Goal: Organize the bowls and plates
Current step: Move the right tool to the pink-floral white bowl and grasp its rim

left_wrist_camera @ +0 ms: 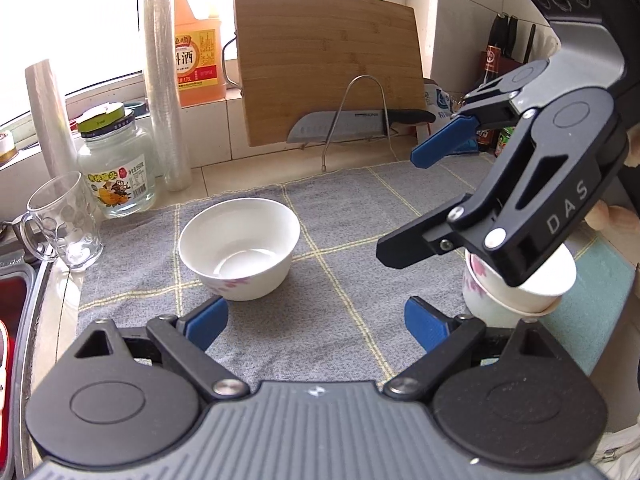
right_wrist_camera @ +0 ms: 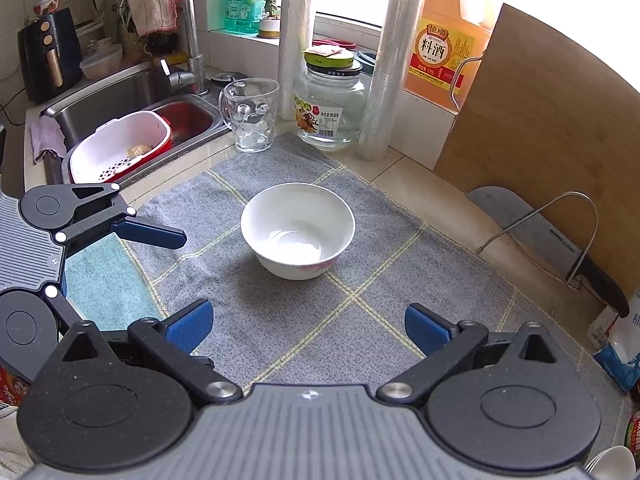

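While both hand-held grippers (left_wrist_camera: 316, 322) (right_wrist_camera: 308, 328) gape empty, only left wrist shows stacked bowls (left_wrist_camera: 516, 292).

White bowl (left_wrist_camera: 239, 254), pink floral motif low on its outer wall. Grey cloth (left_wrist_camera: 344, 216) with pale yellow grid lines. Teal mat (right_wrist_camera: 106, 276), plain. Both grippers black with blue pads (right_wrist_camera: 426, 328). Cutting board (left_wrist_camera: 330, 64) tan bamboo.

black grippers (left_wrist_camera: 316, 320), blue pads (left_wrist_camera: 206, 320), "das" lettering.
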